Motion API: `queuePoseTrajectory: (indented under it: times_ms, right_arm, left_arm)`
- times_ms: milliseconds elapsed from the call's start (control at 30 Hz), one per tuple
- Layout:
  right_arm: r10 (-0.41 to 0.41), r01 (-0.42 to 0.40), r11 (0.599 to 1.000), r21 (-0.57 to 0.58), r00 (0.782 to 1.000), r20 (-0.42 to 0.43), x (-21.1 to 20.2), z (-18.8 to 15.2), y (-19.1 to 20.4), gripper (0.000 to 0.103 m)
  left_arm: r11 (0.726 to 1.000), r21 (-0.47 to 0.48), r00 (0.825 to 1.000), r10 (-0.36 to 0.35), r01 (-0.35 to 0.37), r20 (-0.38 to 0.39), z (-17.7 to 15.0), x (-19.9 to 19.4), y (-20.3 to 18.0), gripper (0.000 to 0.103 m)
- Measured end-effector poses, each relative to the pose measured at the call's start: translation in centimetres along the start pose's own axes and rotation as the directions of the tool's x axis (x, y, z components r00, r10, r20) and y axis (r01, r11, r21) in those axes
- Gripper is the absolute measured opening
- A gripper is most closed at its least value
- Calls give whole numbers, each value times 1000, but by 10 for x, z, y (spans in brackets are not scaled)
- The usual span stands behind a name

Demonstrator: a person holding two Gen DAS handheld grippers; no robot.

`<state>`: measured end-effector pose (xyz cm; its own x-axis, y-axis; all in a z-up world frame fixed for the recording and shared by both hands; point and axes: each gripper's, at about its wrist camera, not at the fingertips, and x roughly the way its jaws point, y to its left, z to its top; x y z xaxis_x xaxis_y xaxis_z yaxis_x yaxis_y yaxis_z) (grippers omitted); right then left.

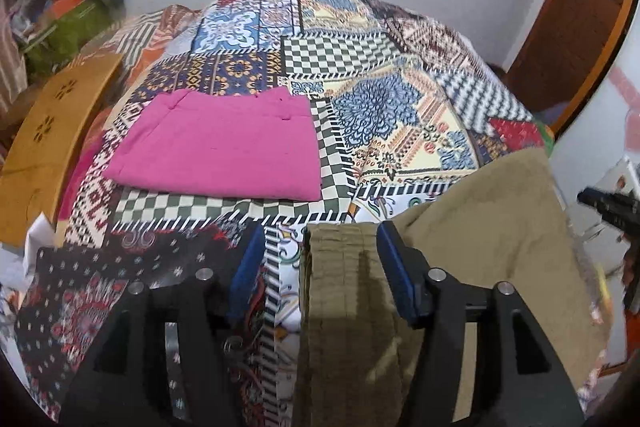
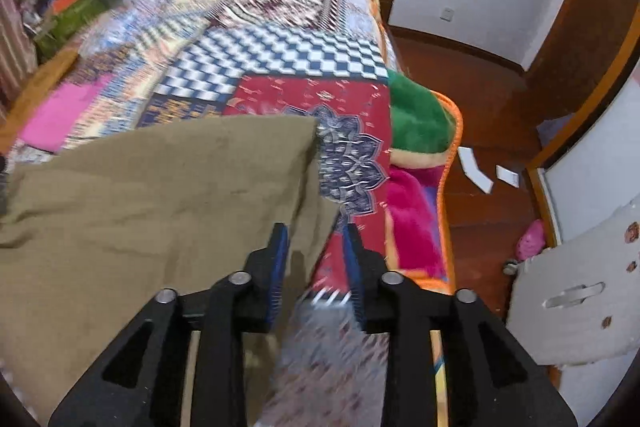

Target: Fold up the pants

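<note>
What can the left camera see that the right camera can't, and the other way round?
Only the left camera shows the wooden board at the bed's edge and the ribbed waistband between the left gripper's open jaws. Only the right camera shows the green blanket, the wooden floor, white papers and the right gripper, open. Both show the khaki pants, folded pink pants and patchwork bedspread.
</note>
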<state>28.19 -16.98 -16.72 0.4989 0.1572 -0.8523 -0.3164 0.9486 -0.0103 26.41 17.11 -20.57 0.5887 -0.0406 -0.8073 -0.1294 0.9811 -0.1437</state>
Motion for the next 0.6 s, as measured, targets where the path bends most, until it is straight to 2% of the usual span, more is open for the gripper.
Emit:
queuePoseTrajectory:
  times_ms: [67,267,333,433,500,567,600]
  right_arm:
    - [54,-54,999,5,998,23,-16,-7,9,41]
    - [218,-218,976,-14,976,-20,-23,-29,56,42]
    - [230,-233,971,-49,971,-60,-16,-42,70,42]
    - [228,-240,968,-69,963,-147,2,-60,85,42]
    - [213,-227,971,-78,965,-155,6,-69,87,42]
    - [208,-224,971,-83,965,-161,5,-74,84,41]
    - [207,-223,971,-82,964,-166,5,-75,83,41]
  left_arm:
    - [1000,-10,1000,-6,6,-1,-4,-10,2,58]
    - [997,-8,996,-71,71,-52,-35,-22,-7,58]
    - [996,9,993,-86,87,-81,-44,-15,-16,58]
    - [997,48,990,-56,63,-127,-51,3,-27,58]
    - [997,68,989,-12,22,-147,-51,19,-29,60]
    - [998,57,987,-14,23,-158,-50,31,-26,61]
    - [999,53,988,-6,15,-156,-49,35,-25,65]
